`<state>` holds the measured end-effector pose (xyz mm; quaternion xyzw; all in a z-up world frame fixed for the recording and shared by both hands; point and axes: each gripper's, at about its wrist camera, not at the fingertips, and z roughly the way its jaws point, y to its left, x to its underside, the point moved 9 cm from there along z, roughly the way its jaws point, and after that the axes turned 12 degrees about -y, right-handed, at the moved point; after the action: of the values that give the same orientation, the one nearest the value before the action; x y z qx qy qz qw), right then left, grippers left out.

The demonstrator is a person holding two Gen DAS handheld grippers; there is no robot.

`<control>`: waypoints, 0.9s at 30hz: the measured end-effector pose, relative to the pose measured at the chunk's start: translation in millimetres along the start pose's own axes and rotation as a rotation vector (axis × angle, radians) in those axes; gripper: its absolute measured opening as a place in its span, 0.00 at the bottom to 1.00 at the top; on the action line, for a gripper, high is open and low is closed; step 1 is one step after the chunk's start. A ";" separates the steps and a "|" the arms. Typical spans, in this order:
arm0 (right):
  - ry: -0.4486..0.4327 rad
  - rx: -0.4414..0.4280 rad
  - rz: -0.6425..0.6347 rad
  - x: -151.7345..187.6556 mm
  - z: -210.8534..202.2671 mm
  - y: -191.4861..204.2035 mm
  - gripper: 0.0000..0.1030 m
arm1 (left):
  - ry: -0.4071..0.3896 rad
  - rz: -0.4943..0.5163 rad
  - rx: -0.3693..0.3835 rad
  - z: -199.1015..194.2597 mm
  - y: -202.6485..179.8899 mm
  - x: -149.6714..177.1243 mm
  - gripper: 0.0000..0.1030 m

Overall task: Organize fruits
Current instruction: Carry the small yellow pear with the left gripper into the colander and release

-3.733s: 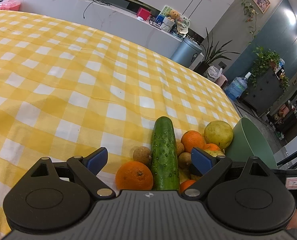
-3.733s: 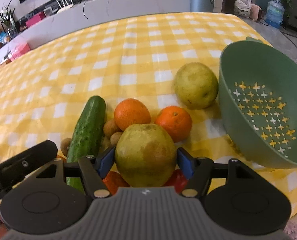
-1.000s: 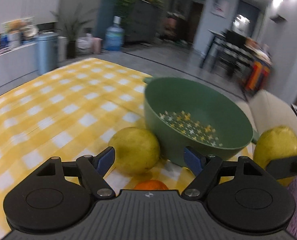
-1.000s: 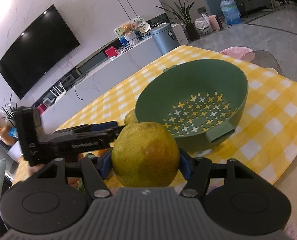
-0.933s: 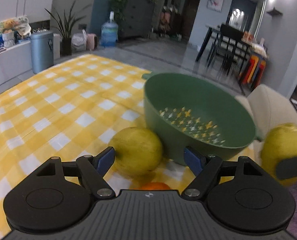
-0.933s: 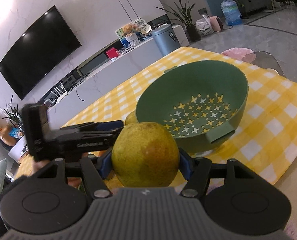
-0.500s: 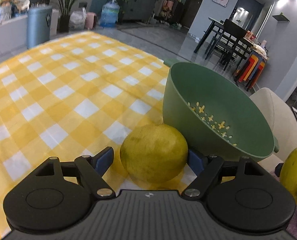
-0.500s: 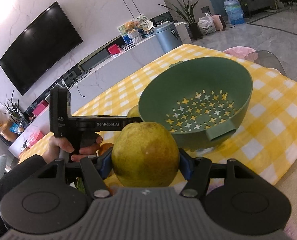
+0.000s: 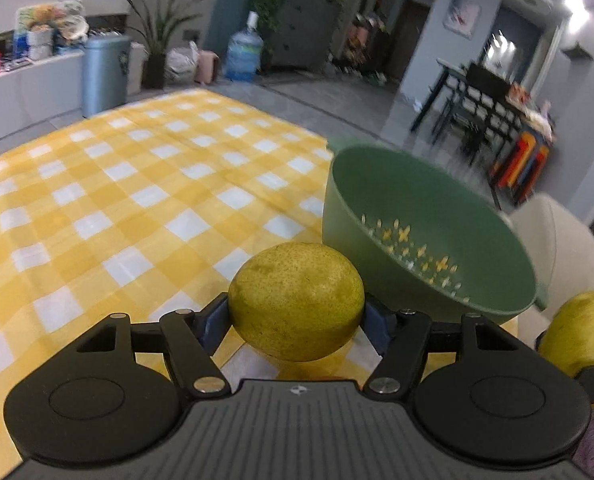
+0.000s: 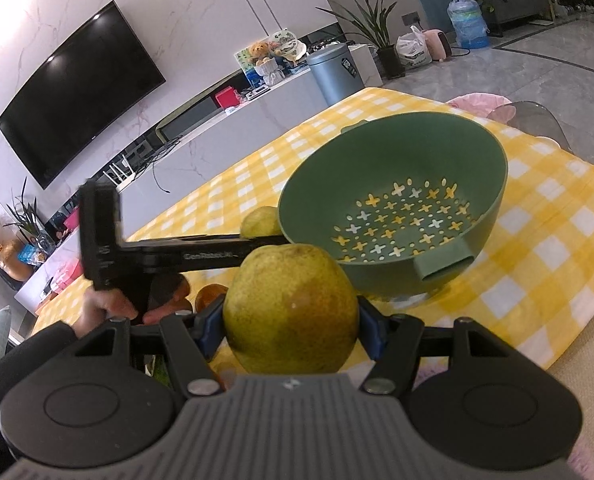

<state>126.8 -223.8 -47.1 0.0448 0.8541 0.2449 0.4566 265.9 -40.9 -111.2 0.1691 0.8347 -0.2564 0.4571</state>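
Note:
A yellow-green round fruit (image 9: 297,300) lies on the yellow checked cloth just left of the green colander (image 9: 345,200). My left gripper (image 9: 297,316) is closing its jaws around this fruit, and both blue pads touch its sides. The right wrist view shows that gripper (image 10: 257,240) reaching in from the left, with the same fruit (image 10: 261,220) peeking above it. My right gripper (image 10: 291,328) is shut on a second yellow-green fruit (image 10: 289,312) with a brownish patch, held in the air in front of the colander (image 10: 397,148). The colander holds nothing.
An orange (image 10: 209,294) lies on the cloth behind the left gripper, near the person's hand (image 10: 105,308). The table's edge runs close past the colander on the right, with a beige chair (image 9: 557,240) beyond. The checked cloth (image 9: 117,200) stretches away to the left.
My left gripper came forward around the fruit beside the colander, and its jaws closed onto the fruit's sides. The right gripper kept still with its fruit.

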 end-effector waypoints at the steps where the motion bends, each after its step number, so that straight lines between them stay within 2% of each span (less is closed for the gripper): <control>1: -0.001 -0.002 -0.002 0.1 0.0 0.2 0.61 | -0.021 -0.004 -0.009 -7.1 -1.1 -3.1 0.76; 9: -0.044 -0.046 0.014 -4.2 -6.6 1.4 0.61 | -0.152 -0.059 -0.087 -57.2 -19.0 -33.4 0.76; 12: -0.075 -0.077 0.032 -9.9 -12.3 3.3 0.61 | -0.170 -0.035 -0.101 -69.1 -38.5 -45.0 0.76; 16: -0.151 -0.075 0.046 -23.0 -28.4 -0.6 0.61 | -0.180 -0.062 -0.119 -75.2 -65.6 -60.4 0.76; 21: -0.245 -0.033 0.066 -46.5 -46.6 -14.4 0.61 | -0.153 -0.088 -0.093 -68.8 -95.9 -69.6 0.76; 27: -0.332 0.036 0.078 -64.4 -70.1 -41.0 0.61 | -0.064 -0.197 -0.110 -28.8 -108.7 -74.1 0.76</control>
<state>113.9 -305.4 15.4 0.1257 0.7690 0.2362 0.5806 229.1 -115.8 -5.5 0.0528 0.8451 -0.2590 0.4647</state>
